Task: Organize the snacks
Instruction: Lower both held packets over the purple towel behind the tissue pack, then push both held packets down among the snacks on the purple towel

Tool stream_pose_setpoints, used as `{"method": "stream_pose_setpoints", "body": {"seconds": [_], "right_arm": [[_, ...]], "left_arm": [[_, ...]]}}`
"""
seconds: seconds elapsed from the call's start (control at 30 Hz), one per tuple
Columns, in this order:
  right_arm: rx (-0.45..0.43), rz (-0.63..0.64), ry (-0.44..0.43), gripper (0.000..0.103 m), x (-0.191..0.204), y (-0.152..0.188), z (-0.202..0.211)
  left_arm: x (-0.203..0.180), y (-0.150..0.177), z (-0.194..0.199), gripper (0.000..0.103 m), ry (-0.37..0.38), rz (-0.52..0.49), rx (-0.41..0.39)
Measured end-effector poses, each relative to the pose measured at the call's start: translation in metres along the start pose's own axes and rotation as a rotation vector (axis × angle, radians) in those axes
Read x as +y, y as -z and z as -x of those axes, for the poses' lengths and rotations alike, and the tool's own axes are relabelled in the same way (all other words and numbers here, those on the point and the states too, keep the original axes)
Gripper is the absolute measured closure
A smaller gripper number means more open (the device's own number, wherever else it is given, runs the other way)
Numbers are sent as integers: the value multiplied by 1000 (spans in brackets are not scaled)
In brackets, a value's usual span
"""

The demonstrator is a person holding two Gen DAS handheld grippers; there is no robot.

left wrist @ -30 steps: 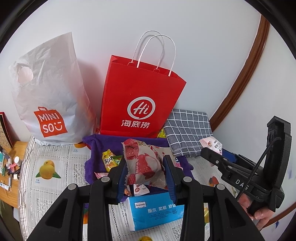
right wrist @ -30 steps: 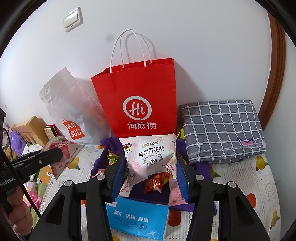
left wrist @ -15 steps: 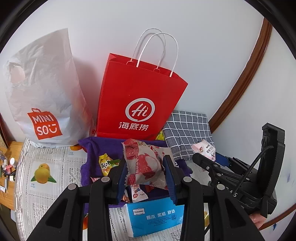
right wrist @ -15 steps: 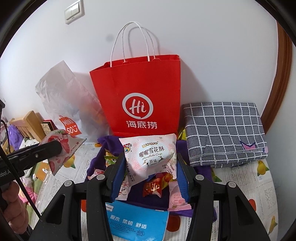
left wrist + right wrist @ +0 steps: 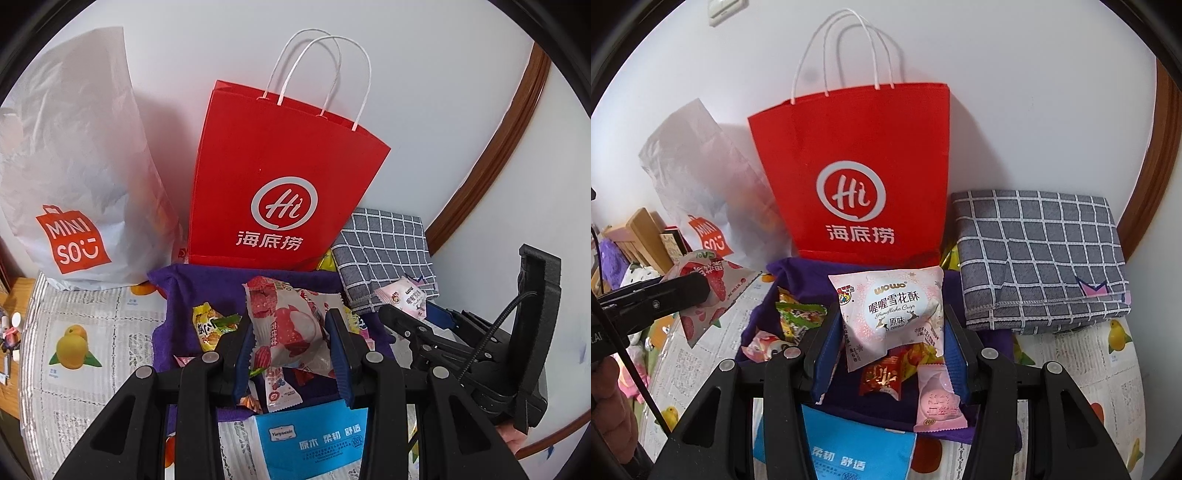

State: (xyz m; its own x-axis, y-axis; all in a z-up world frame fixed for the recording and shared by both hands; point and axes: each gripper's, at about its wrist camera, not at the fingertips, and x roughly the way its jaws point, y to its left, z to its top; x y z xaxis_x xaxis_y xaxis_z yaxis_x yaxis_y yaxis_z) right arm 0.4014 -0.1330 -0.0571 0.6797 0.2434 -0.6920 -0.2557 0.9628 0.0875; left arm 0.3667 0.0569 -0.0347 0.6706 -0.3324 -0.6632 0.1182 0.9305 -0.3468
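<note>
2 snacks are lifted: the strawberry packet (image 5: 286,328) is gripped by the left gripper (image 5: 291,345), centre frame, and the pink packet (image 5: 892,314) by the right gripper (image 5: 890,341). Neither is bagged yet; loose sweets (image 5: 882,380) remain on the purple cloth (image 5: 801,269). Only the right view shows the wall switch (image 5: 726,5), upper left.

Both grippers point forward and down, the left gripper (image 5: 291,343) and right gripper (image 5: 892,332) each with jaws clamped on a packet.
</note>
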Motion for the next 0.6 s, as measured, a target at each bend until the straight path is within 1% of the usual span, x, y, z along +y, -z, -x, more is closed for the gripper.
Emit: {"method": "stream_pose_setpoints", "body": {"seconds": [0.6], "right_arm": [[74, 7, 36, 52, -14, 4, -37]], "left_arm": [[10, 3, -34, 68, -7, 16, 46]]}}
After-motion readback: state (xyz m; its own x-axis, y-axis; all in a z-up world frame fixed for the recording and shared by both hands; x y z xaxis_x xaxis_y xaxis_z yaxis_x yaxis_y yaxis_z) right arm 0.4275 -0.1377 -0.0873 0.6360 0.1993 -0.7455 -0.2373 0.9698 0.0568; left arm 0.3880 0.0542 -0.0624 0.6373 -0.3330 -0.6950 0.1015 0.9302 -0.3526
